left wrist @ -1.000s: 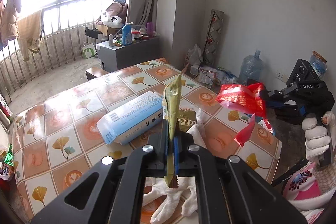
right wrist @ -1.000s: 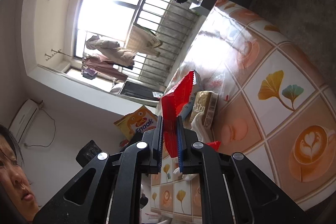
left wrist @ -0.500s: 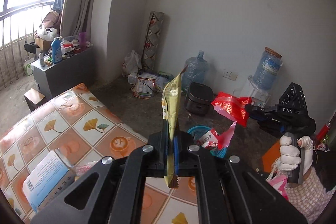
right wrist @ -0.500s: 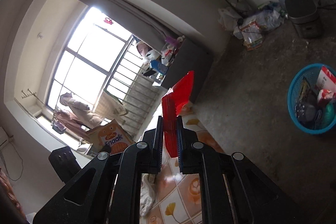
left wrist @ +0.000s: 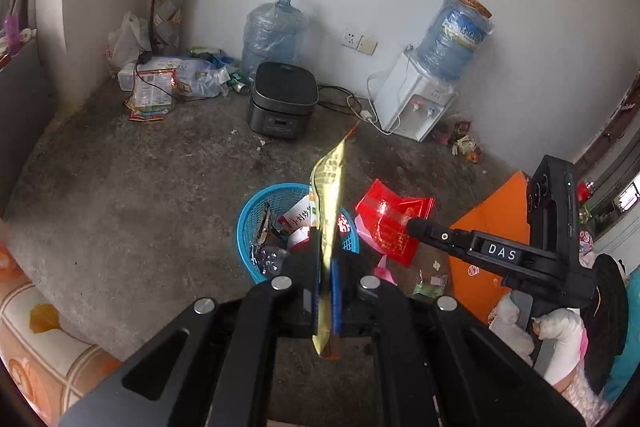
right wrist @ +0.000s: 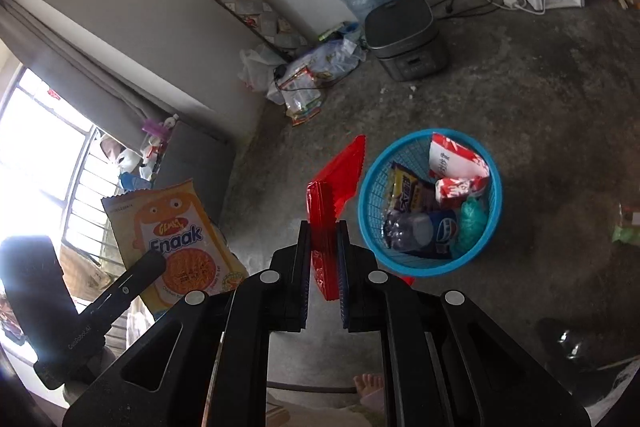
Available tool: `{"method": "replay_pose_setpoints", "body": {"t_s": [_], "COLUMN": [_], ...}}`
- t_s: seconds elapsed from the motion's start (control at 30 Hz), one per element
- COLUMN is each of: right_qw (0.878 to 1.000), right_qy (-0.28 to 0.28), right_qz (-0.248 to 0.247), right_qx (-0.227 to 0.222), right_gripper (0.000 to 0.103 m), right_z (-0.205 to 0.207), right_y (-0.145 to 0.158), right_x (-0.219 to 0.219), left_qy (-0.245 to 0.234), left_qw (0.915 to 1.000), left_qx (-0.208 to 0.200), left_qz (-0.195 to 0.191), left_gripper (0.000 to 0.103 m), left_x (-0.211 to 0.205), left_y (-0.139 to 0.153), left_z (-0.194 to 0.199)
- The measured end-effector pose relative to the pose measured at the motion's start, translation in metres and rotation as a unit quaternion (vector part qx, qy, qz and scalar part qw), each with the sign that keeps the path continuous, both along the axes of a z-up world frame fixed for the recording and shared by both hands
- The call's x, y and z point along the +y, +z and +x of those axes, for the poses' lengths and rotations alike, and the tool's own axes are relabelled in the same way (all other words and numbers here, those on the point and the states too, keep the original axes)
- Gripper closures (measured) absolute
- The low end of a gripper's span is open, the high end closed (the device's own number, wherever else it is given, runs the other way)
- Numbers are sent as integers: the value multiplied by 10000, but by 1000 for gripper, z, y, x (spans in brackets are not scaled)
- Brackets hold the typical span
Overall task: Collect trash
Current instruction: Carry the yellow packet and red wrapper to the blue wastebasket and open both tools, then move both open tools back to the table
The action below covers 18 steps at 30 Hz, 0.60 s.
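Observation:
My left gripper (left wrist: 328,259) is shut on a yellow Enaak snack packet (left wrist: 330,195), held edge-on above a blue trash basket (left wrist: 250,223) on the concrete floor. The packet also shows in the right wrist view (right wrist: 176,239), at the left. My right gripper (right wrist: 324,239) is shut on a red plastic wrapper (right wrist: 336,183), just left of the basket (right wrist: 372,227), which holds several wrappers and a crushed bottle. In the left wrist view the right gripper (left wrist: 412,225) holds the red wrapper (left wrist: 388,223) just right of the basket.
A dark rice cooker (left wrist: 282,99), a large water bottle (left wrist: 272,31) and a water dispenser (left wrist: 416,99) stand by the far wall. Loose bags lie in the corner (left wrist: 160,87). The tiled table edge (left wrist: 32,339) is at lower left. An orange board (left wrist: 496,223) lies right.
Both grippers have swung away from the table toward the floor. The blue basket now lies right below and in front of them. Both still hold their wrappers.

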State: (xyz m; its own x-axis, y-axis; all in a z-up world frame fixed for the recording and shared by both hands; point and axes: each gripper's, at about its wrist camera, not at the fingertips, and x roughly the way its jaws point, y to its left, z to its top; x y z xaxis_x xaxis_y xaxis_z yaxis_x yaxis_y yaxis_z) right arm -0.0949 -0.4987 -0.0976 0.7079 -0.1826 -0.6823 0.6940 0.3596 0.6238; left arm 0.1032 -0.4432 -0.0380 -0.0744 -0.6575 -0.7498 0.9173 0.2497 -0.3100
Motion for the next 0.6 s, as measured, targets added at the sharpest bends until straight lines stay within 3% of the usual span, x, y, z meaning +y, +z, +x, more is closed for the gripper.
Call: {"method": "replay_pose_setpoints", "body": {"t_s": [0.17, 0.2, 0.27, 0.3, 0.37, 0.43, 0.6], "right_qw": [9980, 9973, 9951, 9939, 9908, 9882, 9898], "right_qy": [-372, -424, -562, -631, -796, -911, -857], "right_qz": [478, 569, 737, 812, 933, 1035, 893], "right_qx": [192, 190, 339, 401, 570, 660, 707], "right_gripper": [92, 88, 84, 80, 70, 68, 59], "right_z": [0, 2, 2, 2, -1, -5, -10], "right_y": [-41, -50, -67, -78, -93, -99, -97], "right_x": [-29, -35, -47, -52, -57, -57, -52], "left_qy": [-270, -332, -333, -301, -170, -57, 124], "left_qw": [9988, 9982, 9971, 9967, 9961, 9958, 9977], "left_qx": [16, 43, 158, 219, 266, 371, 284], "left_qz": [405, 489, 667, 717, 818, 834, 610], "left_gripper": [95, 91, 65, 62, 59, 57, 51], "left_x": [-73, -85, -106, -114, -123, -124, -111], "left_y": [-44, -54, -75, -84, -99, -107, -98], "left_z": [0, 0, 4, 5, 9, 14, 25]}}
